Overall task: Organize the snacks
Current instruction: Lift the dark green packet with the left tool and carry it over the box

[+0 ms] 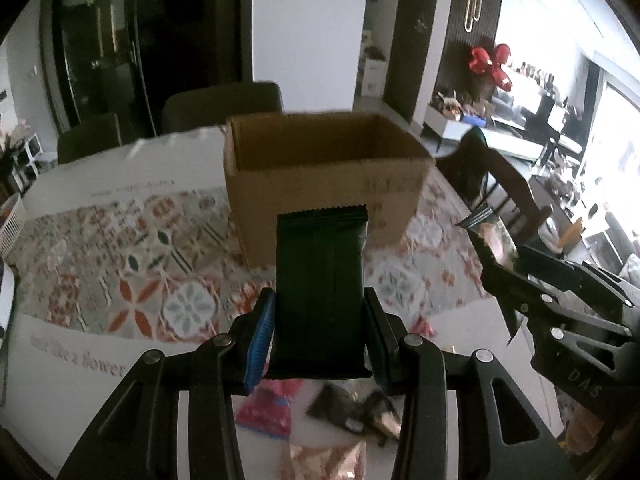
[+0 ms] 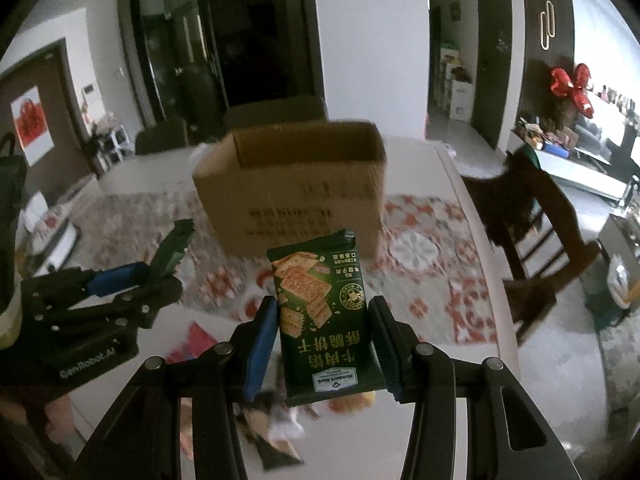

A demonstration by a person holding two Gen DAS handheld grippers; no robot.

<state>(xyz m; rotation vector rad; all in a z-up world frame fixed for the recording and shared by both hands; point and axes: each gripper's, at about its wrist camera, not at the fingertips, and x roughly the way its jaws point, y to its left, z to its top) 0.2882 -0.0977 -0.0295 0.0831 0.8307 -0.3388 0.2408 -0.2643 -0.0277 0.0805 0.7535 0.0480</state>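
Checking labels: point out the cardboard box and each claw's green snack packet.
cardboard box (image 1: 316, 184), left wrist view, front wall.
left claw's packet (image 1: 320, 292), left wrist view, plain back.
right claw's packet (image 2: 320, 312), right wrist view, printed front.

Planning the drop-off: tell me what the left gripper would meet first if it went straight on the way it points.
Probably the cardboard box: its near wall stands right beyond the green snack packet clamped in the left gripper. Depth is unclear, so it might strike the patterned tablecloth just before the box.

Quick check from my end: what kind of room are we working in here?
Most likely a home dining area opening onto a living room. A table with a patterned cloth carries an open cardboard box, wooden dining chairs stand around it, and a red bow decoration hangs beyond.
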